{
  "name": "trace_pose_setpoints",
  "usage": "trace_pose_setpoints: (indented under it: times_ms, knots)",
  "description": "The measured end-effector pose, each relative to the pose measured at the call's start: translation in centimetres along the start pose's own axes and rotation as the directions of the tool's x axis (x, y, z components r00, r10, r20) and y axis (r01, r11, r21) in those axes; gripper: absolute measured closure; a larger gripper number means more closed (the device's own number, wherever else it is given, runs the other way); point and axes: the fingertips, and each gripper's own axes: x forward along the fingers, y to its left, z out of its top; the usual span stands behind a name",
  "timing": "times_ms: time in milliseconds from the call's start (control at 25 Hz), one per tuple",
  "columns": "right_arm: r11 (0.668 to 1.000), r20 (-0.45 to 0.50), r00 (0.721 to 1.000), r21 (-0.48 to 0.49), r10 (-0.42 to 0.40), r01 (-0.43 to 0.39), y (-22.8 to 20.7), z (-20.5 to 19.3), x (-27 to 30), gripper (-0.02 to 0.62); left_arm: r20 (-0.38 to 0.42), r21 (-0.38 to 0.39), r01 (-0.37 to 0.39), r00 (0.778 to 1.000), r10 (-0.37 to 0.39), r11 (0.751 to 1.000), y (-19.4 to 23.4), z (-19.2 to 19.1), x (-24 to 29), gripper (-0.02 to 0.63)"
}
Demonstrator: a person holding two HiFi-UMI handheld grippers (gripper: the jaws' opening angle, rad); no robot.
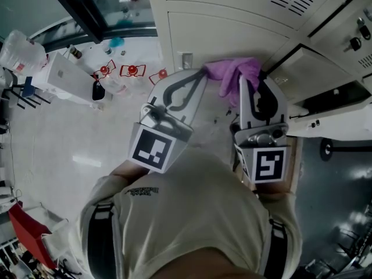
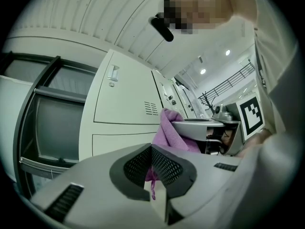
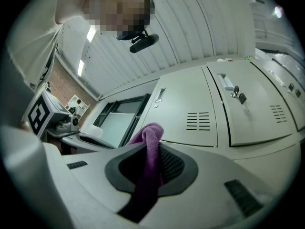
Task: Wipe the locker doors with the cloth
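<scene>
Cloth point(image 3: 153, 133) clamped in right hand-held gripper point(image 3: 151, 165), facing lockers point(image 3: 190, 104)

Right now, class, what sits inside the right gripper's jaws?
A purple cloth, pinched by the right gripper. The stretch squeezed between the pads is covered from view.

The cloth point(image 1: 231, 73) hung just in front of the locker doors point(image 1: 232, 28); the right gripper point(image 1: 251, 85) had it between its jaws; the left gripper point(image 1: 202, 74) sat just left, jaws nipping the cloth's edge; both grippers side by side, near each other.
</scene>
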Motion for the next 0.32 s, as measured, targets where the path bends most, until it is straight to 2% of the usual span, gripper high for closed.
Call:
trace_pose_setpoints:
  times_ms: [320]
  knots:
    - [1.000, -0.014, 1.000, -0.002, -0.009, 0.009, -0.11, -0.55, -0.01, 0.545, 0.002, -0.004, 0.001, 1.000, -0.001, 1.000, 0.12, -0.15, 0.03, 0.604]
